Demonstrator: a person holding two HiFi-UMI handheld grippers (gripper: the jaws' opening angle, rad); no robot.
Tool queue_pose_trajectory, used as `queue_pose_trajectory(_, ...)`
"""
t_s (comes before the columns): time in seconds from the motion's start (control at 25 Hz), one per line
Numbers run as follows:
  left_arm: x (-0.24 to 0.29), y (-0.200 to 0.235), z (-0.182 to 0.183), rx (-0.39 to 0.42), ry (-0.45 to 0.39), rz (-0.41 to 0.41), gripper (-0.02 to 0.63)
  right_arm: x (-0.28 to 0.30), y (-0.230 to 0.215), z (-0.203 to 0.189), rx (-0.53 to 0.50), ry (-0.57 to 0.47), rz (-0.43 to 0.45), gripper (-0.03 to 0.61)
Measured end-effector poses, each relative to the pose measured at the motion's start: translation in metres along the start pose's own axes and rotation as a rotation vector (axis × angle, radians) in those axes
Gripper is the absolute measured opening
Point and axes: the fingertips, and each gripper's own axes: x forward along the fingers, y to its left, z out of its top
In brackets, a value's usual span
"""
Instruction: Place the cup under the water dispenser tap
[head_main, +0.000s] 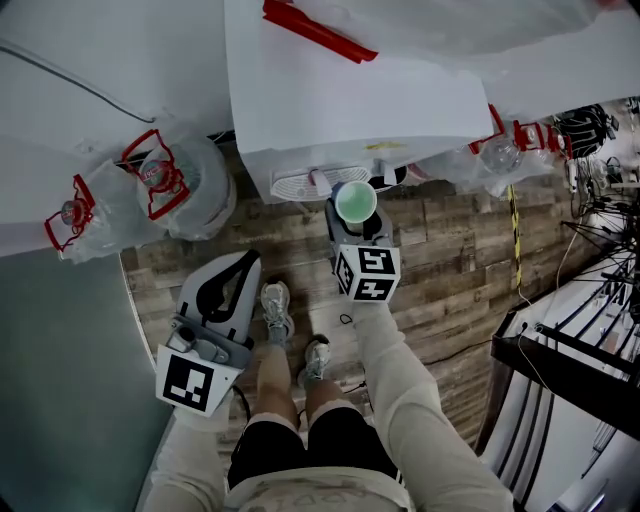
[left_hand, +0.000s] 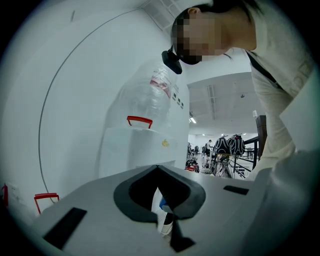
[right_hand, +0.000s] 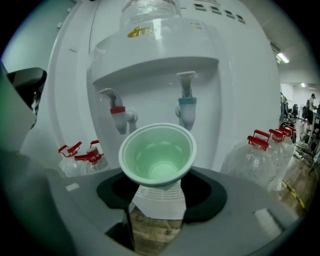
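A pale green cup (head_main: 355, 203) (right_hand: 157, 155) sits upright between the jaws of my right gripper (head_main: 354, 212) (right_hand: 159, 176), which is shut on it. The cup is in front of the white water dispenser (head_main: 350, 100) (right_hand: 160, 60), below its red tap (right_hand: 118, 112) and blue tap (right_hand: 186, 105), slightly nearer the blue one. The white drip tray (head_main: 300, 185) lies just left of the cup in the head view. My left gripper (head_main: 243, 265) (left_hand: 159, 172) hangs lower left, over the floor, its tips together with nothing held.
Large empty water bottles with red handles stand left of the dispenser (head_main: 175, 185) (right_hand: 80, 155) and right of it (head_main: 500, 150) (right_hand: 255, 155). A dark rack with cables (head_main: 570, 360) is at the right. The person's shoes (head_main: 278, 310) are on the wooden floor.
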Motion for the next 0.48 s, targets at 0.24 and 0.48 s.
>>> queue_pose_trajectory(0.24, -0.001, 0.001, -0.009, 0.0, 0.008, 0.009, 0.006, 0.014, -0.013, -0.018, -0.016, 0.031, -0.02, 0.265)
queue_pose_trajectory(0.48, 0.002, 0.004, -0.015, 0.012, 0.014, 0.014, 0.006, 0.028, -0.021, -0.035, 0.001, 0.058, -0.029, 0.265)
